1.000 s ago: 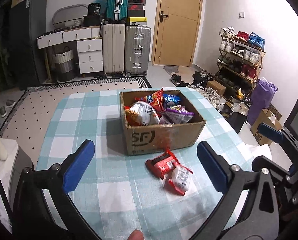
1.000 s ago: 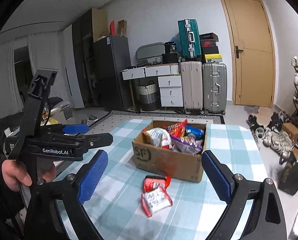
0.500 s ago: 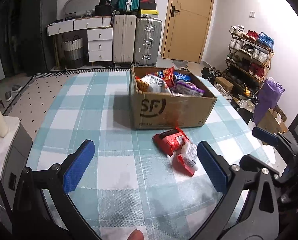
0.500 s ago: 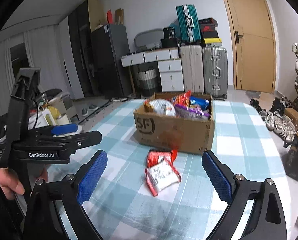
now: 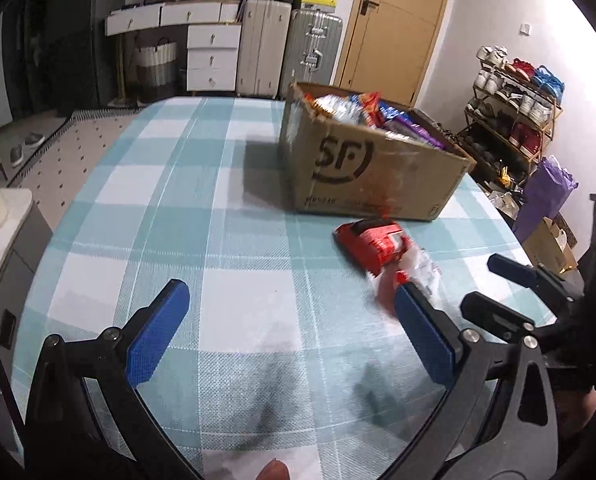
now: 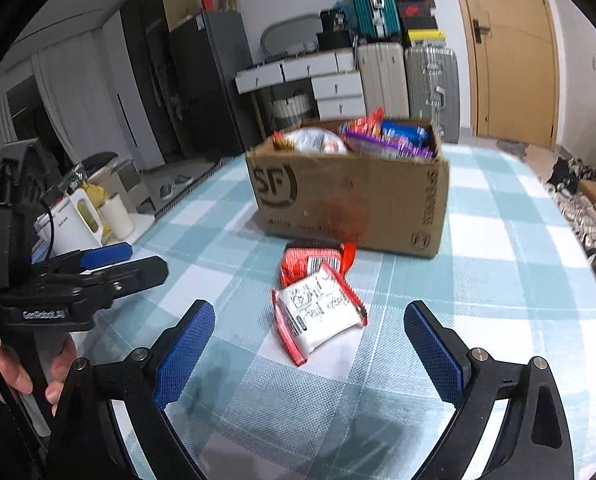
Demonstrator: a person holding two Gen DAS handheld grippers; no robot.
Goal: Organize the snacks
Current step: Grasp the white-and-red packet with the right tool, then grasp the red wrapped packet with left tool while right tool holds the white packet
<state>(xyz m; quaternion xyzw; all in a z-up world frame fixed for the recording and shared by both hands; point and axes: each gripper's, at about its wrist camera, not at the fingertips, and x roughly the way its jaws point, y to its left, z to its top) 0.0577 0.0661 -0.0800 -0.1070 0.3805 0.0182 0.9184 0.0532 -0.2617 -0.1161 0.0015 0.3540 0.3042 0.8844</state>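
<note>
Open left claw (image 5: 286, 326) over checked tablecloth (image 5: 218, 240)

I log one bench (image 6: 498, 248) under a teal-and-white checked cloth. Directly on it: a cardboard box (image 6: 350, 196) marked SF, full of snack bags; just before the box, a red packet (image 6: 314, 260), with a white-and-red packet (image 6: 318, 314) overlapping its near edge.

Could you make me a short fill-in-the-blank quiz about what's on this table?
1. The cardboard box is printed with the letters ____.
2. Outside the box, ____ snack packets lie on the tablecloth.
3. The white packet partly lies on the ____ packet.
4. Both grippers are ____.

Missing words: SF; two; red; open
</note>
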